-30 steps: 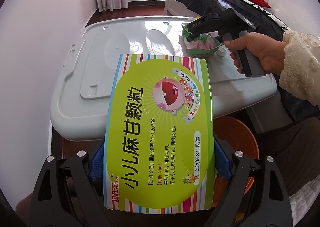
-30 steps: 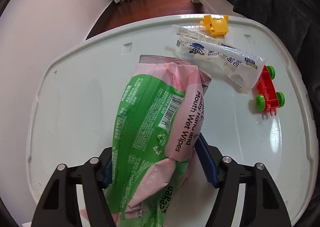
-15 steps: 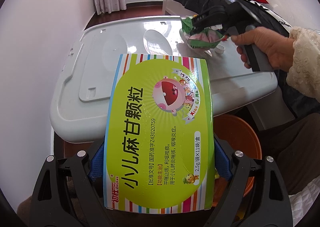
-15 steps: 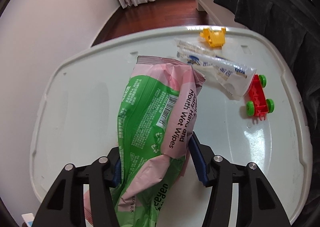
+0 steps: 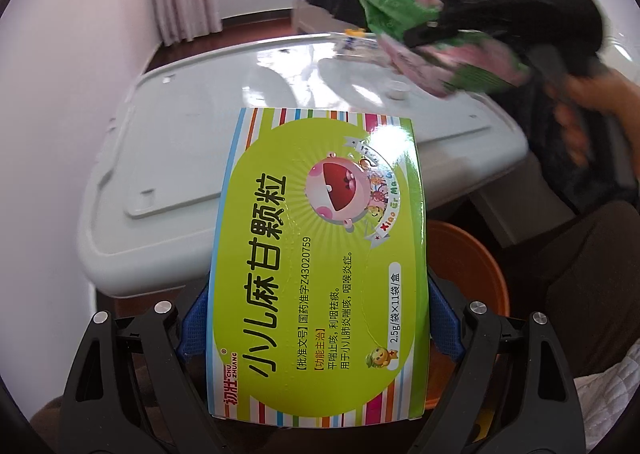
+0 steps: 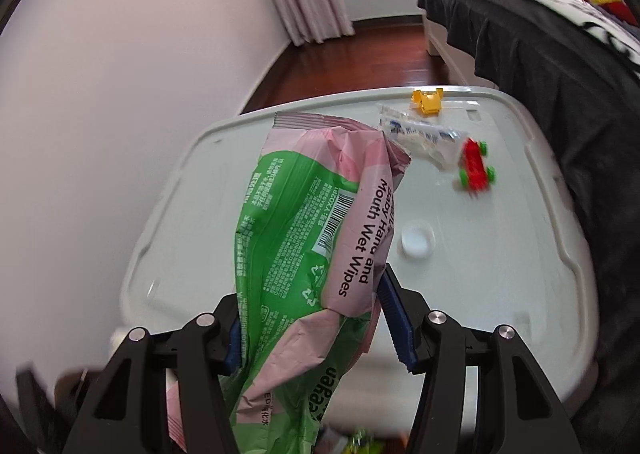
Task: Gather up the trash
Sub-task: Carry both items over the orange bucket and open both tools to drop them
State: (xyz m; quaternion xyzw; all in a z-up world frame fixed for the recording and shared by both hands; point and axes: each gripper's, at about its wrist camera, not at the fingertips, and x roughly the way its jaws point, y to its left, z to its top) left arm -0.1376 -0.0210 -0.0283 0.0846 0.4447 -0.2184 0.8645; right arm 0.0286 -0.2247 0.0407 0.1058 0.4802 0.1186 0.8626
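Note:
My left gripper (image 5: 318, 318) is shut on a green striped medicine box (image 5: 320, 254), its blue pads pressing both long sides. The box hangs in front of the grey-white bin lid (image 5: 180, 158). My right gripper (image 6: 316, 330) is shut on a crumpled pink and green wet wipes packet (image 6: 312, 222), held in the air above the lid (image 6: 500, 294). The left wrist view shows that gripper (image 5: 440, 26) blurred at the upper right, with the packet (image 5: 400, 14) in it and a person's hand behind. A clear plastic wrapper (image 6: 420, 134) and a small white cap (image 6: 418, 240) lie on the lid.
A red toy car (image 6: 474, 164) and a yellow toy (image 6: 428, 100) sit at the lid's far side. An orange basin (image 5: 472, 266) stands on the floor below the lid's near right corner. A bed with a dark cover (image 6: 540, 54) runs along the right, a white wall along the left.
The right gripper has lifted the wipes packet off the lid and pulled back, uncovering the white cap. The left gripper still holds the box in the same place.

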